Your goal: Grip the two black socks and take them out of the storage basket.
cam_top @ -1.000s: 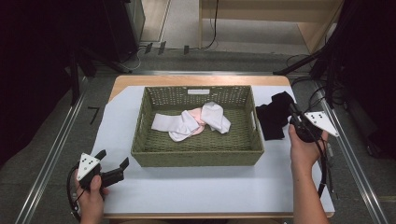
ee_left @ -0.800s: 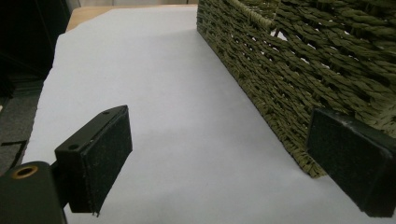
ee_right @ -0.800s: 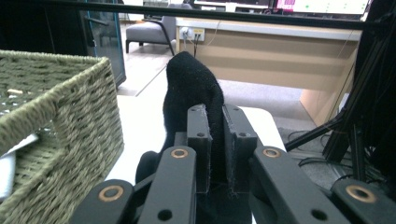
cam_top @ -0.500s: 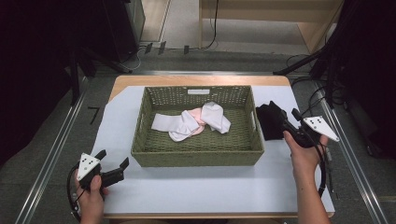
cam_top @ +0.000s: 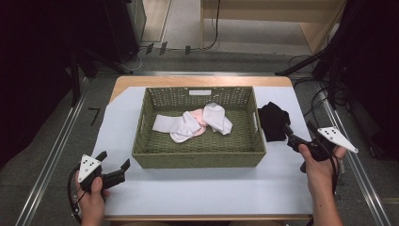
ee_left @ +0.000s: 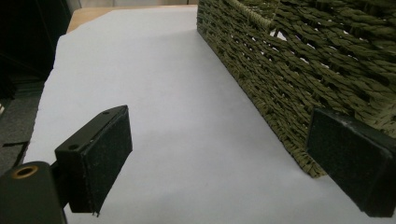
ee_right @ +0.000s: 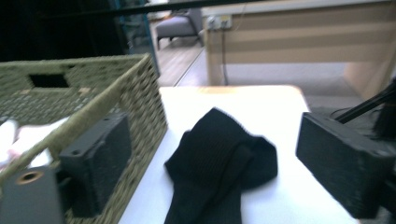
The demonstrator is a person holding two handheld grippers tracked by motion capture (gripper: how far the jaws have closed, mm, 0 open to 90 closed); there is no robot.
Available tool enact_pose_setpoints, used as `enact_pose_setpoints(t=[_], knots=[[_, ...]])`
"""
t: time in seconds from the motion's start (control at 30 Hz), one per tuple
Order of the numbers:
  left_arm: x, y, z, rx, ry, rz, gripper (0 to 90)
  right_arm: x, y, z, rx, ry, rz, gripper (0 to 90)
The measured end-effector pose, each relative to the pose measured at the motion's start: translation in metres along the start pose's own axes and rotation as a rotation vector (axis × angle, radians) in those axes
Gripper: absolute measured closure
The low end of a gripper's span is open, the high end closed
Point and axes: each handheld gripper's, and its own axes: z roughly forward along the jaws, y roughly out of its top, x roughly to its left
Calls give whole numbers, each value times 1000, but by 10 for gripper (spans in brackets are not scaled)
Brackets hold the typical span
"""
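Note:
A black sock (cam_top: 274,121) lies crumpled on the white table cover just right of the green woven basket (cam_top: 197,157). My right gripper (cam_top: 298,128) is at the sock's near right edge. Its jaws have just been opening and now stand wide apart, and the black sock (ee_right: 219,158) lies on the table ahead of them, untouched by the pads. White socks (cam_top: 219,117) and a pink sock (cam_top: 197,117) lie inside the basket. At the front left corner my left gripper (cam_top: 114,160) rests open, with bare cover between its pads (ee_left: 100,158) and the basket wall (ee_left: 299,70) beside it.
The basket's side wall (ee_right: 93,84) stands close to the right gripper's left jaw. Bare white cover (cam_top: 202,188) stretches between the basket and the table's near edge. Cables and dark equipment stands (cam_top: 329,70) crowd the floor at the right.
The right gripper's jaws went from shut at the black sock to wide apart, and the hand drew back toward the near right. The sock stays on the table. The left gripper has not moved.

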Motion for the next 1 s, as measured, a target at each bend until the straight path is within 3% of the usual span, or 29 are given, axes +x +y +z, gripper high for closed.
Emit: enact_pose_setpoints(t=[0.1, 0.4, 1.0], knots=[[0, 0, 0, 0, 1, 1, 84, -4, -4, -7, 17, 31, 17, 9], [-1, 0, 0, -1, 4, 4, 84, -13, -15, -29, 36, 36, 35, 6], [-1, 0, -1, -8, 11, 11, 84, -40, -44, -79, 63, -6, 57, 6]])
